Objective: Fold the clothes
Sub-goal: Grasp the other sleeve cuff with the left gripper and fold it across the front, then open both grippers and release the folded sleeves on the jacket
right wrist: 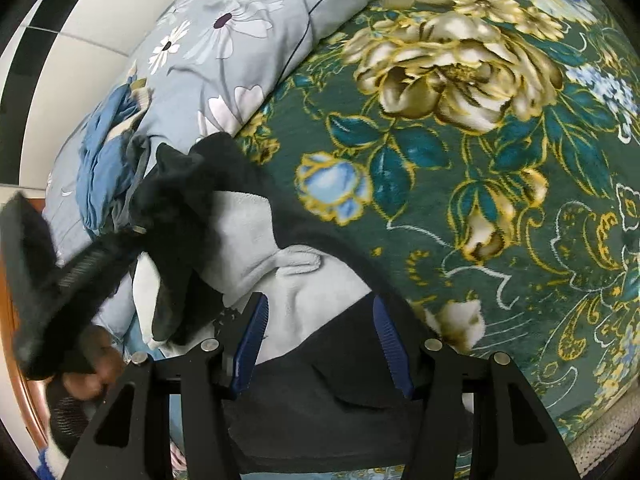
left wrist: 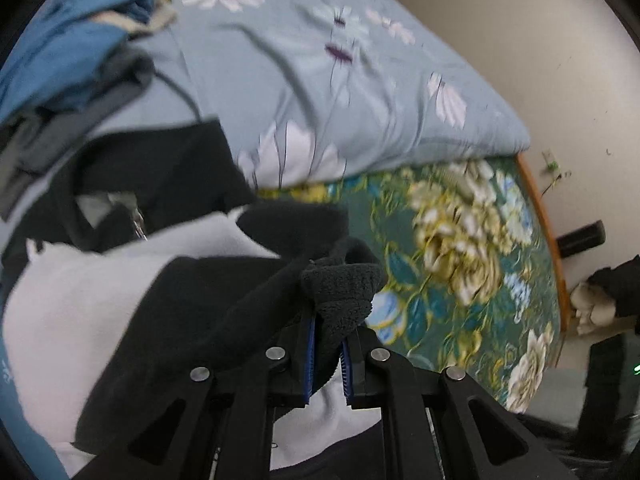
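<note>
Left gripper (left wrist: 328, 346) pinching nubby black fleece edge of black-and-white fleece garment (left wrist: 120, 300), crumpled on plush green floral blanket (right wrist: 500, 200). Right gripper (right wrist: 320, 344) spread, blue ribbed pads straddling garment; grip unclear. Smooth grey daisy-print quilt (left wrist: 320, 60) behind.

Fleece garment (left wrist: 100, 300), black with pale grey panels, lies crumpled and partly doubled over at the edge of the bed's green floral blanket (right wrist: 500, 200). One black fuzzy edge (left wrist: 344, 292) is bunched and raised. A metal zip pull (left wrist: 138, 226) shows near the collar. Further garments, blue (left wrist: 68, 40) and grey (left wrist: 72, 120), heaped behind on the pale floral quilt (left wrist: 320, 60).
</note>
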